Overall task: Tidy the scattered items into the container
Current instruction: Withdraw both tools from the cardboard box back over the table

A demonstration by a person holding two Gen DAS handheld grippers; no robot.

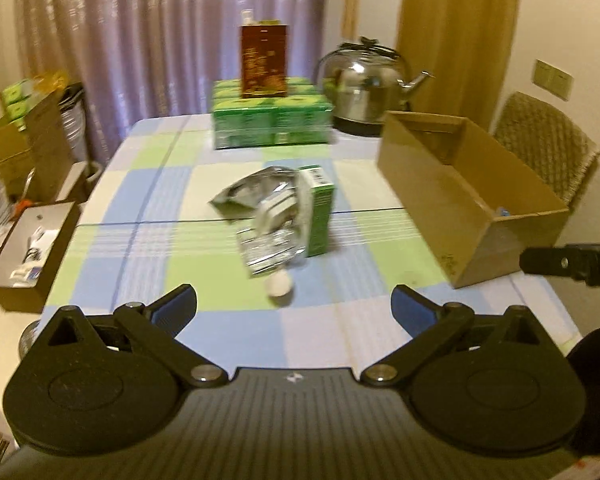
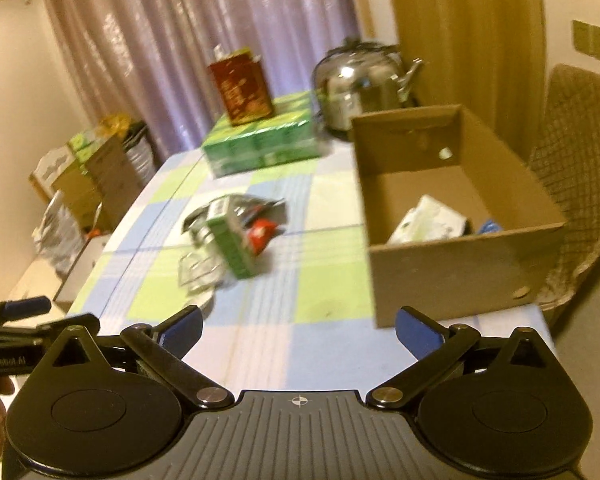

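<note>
**Inspector:** At the middle of the checked table (image 1: 160, 208), the scattered heap is lying: a green carton (image 1: 319, 216), silver foil packets (image 1: 260, 216) and a small white round piece (image 1: 279, 283) nearest the camera. In the right wrist view something red (image 2: 262, 232) is showing beside the carton (image 2: 230, 244).

**Assistant:** And the container?

**Inspector:** The cardboard box (image 1: 432, 196) is standing at the table's right side, well apart from the heap. It is already holding a white packet (image 2: 428, 220) and something blue (image 2: 489, 226).

**Assistant:** The claws?

**Inspector:** The left gripper (image 1: 294, 304) and right gripper (image 2: 298, 330) are both hovering over the near edge, jaws spread wide, gripping nothing. I am judging this a reach step between picks.

**Assistant:** Orientation of the carton?

**Inspector:** It is lying with its long axis running from the far side towards the camera, barcode end pointing away. The next move is calling for a descent with the jaws straddling its narrow width, not its length.
</note>
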